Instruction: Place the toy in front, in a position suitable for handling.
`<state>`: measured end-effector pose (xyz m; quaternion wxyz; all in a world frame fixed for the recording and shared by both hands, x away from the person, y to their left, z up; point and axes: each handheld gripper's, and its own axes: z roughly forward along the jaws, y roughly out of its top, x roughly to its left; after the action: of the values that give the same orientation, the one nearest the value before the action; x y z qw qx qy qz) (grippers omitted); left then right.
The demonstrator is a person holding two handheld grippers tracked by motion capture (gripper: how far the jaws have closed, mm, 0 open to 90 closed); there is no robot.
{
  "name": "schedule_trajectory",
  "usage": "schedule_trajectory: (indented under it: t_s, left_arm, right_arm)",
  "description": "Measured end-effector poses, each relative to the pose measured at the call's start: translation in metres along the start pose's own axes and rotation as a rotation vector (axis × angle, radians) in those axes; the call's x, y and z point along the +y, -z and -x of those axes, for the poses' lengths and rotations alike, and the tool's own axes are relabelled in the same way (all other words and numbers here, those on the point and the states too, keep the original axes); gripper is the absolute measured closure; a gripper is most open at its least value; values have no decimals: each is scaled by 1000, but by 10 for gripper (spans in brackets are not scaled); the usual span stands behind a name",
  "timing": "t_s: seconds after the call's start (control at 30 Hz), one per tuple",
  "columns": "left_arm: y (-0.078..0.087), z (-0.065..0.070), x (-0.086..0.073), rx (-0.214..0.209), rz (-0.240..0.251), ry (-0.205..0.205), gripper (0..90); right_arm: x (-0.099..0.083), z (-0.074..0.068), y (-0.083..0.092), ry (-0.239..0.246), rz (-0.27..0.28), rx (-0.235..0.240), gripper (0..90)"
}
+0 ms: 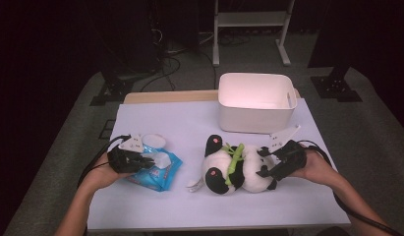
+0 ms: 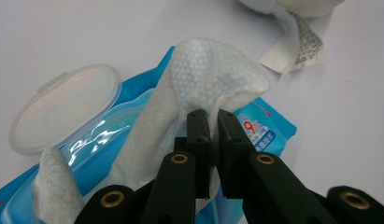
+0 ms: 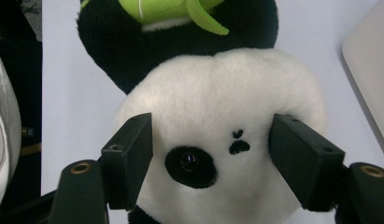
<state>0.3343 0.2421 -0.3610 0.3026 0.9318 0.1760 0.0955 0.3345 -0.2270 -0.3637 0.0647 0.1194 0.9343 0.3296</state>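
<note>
Wet wipe (image 2: pixel 213 74) is pinched tight in the left gripper (image 2: pixel 213 135), still sticking out of the blue pack (image 1: pixel 158 169) at the near left. Right gripper (image 3: pixel 210 154) clamps the panda's (image 1: pixel 239 169) head. Pulling the wipe free looks like what's left.

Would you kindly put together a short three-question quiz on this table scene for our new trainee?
1. True or false: the left gripper has its jaws shut on a wet wipe pulled from the blue pack.
2. Which thing sits between the right gripper's jaws? A) the white bin B) the toy panda C) the pack's lid
3. Fill in: the pack's round lid is flipped ____.

Key:
1. True.
2. B: the jaws straddle the toy panda's head, while the white bin stands farther back on the table.
3. Open.
</note>
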Motion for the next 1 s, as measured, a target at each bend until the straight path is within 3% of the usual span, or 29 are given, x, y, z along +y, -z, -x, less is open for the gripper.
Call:
schedule_trajectory:
  t_s: [0.27,0.47,0.73,0.8,1.0]
  left_arm:
    - [4,6,13,-41,32,-24,844]
    - [4,12,27,-52,15,-59,843]
    - [3,17,52,-82,5,-95,843]
    - [4,19,59,-113,38,-102,843]
    - [3,22,80,-110,13,-144,843]
  right_arm:
    - [0,1,0,-3,4,1,299]
    - [-2,0,0,-12,8,2,298]
    - [-3,1,-1,-12,17,6,295]
    - [-3,2,-1,-12,18,9,295]
    - [-4,4,-1,-15,27,20,296]
